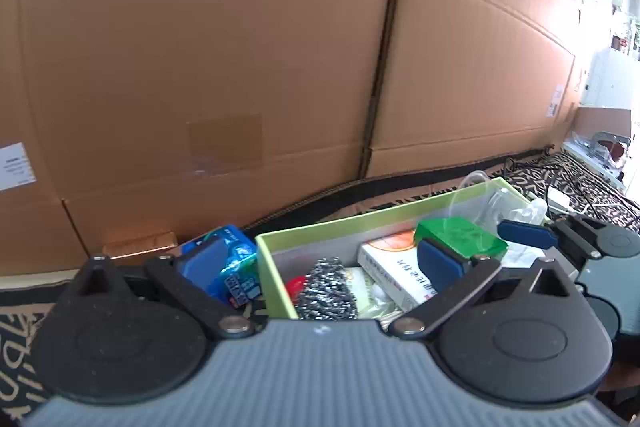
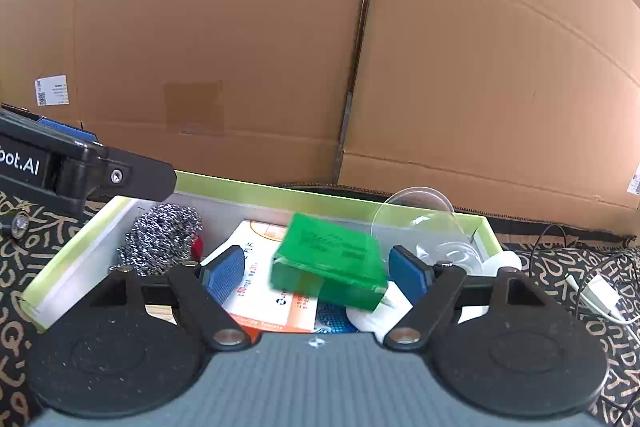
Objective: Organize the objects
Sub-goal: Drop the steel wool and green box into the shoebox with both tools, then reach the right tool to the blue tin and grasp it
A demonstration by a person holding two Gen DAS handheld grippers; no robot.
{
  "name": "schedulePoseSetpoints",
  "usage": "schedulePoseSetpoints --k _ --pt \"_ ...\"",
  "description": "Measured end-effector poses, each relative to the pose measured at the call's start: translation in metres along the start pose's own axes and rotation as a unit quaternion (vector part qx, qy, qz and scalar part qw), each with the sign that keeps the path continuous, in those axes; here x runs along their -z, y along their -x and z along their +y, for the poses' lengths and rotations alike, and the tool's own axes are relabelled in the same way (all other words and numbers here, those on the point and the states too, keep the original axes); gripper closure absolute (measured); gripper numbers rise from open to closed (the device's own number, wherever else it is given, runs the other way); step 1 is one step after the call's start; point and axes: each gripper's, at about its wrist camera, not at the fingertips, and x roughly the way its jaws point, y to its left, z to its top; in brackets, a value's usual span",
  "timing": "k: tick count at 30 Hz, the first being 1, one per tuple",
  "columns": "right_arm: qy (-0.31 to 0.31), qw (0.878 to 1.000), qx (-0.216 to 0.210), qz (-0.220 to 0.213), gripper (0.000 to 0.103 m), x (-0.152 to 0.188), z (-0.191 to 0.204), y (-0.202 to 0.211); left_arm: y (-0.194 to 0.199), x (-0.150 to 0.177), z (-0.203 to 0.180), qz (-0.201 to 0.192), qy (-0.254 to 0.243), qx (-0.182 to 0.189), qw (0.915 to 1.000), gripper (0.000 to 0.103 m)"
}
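Two sets of tongs hang over a shallow lime-green cardboard box (image 2: 256, 187) that sits on a dark cloth with tan squiggles (image 2: 560, 259), in front of a wall of big brown cartons (image 2: 240, 47). The right tongs (image 2: 318, 269) stand wide apart and empty, and between their blue pads, a little beyond them, lies a green rectangular block (image 2: 328, 263), tilted across the other contents and slightly blurred, touching neither pad as far as I can see. Its long axis runs roughly across the gap between the pads, slanting down toward the right one. Under and around it are a white and orange flat carton (image 2: 264, 291), a ball of steel wool (image 2: 160, 239) at the left end of the box, and a clear plastic cup on its side (image 2: 420, 223) at the right end. The left tongs (image 1: 320, 263) are also apart and holding nothing; their left pad is outside the box wall, against a blue foil packet (image 1: 226, 263) that lies on the cloth just beside the box, while the right pad sits over the contents. I judge that packet is the item not yet sorted, and the left tongs are clearly nearer to it; they would need to shift left to bring it between the pads.
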Motion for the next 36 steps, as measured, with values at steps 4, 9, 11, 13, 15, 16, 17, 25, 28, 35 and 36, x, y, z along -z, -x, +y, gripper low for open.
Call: schedulePoseSetpoints --k 4,9,11,13,15,16,17,25,28,35,36 --pt "-0.003 1.000 0.007 -0.005 0.020 -0.002 0.000 0.013 0.010 0.000 0.003 -0.006 0.003 -0.001 1.0000 0.000" --pt "-0.001 1.000 0.014 -0.023 0.020 -0.009 0.007 0.035 0.030 0.000 0.005 -0.015 0.006 -0.003 0.9999 0.000" --pt "0.001 0.999 0.016 -0.034 0.020 -0.012 0.013 0.046 0.043 -0.001 0.011 -0.023 0.009 0.002 0.9997 0.000" --pt "0.001 0.999 0.010 -0.047 0.020 -0.015 0.021 0.058 0.062 -0.001 0.021 -0.033 0.013 -0.004 0.9994 0.000" --pt "0.003 0.998 -0.003 -0.062 0.020 -0.016 0.034 0.073 0.081 0.003 0.034 -0.041 0.013 -0.025 0.9988 0.000" --pt "0.000 0.998 -0.015 -0.068 0.020 -0.015 0.042 0.079 0.090 0.007 0.042 -0.048 0.011 -0.036 0.9982 0.000" --pt "-0.002 0.997 -0.034 -0.068 0.021 -0.013 0.053 0.085 0.099 0.012 0.050 -0.053 0.010 -0.049 0.9973 0.000" --pt "0.037 0.986 -0.163 -0.026 0.037 0.021 0.161 0.068 0.133 0.056 0.119 -0.037 0.056 -0.103 0.9925 0.000" --pt "0.038 0.988 -0.150 -0.007 0.037 0.032 0.179 0.045 0.131 0.070 0.140 -0.020 0.070 -0.106 0.9916 0.000" --pt "0.041 0.994 -0.097 0.007 0.045 0.042 0.160 0.031 0.117 0.101 0.170 0.017 0.101 -0.111 0.9885 0.000" --pt "0.041 0.995 -0.085 0.013 0.045 0.043 0.157 0.036 0.113 0.104 0.172 0.020 0.103 -0.107 0.9887 0.000"
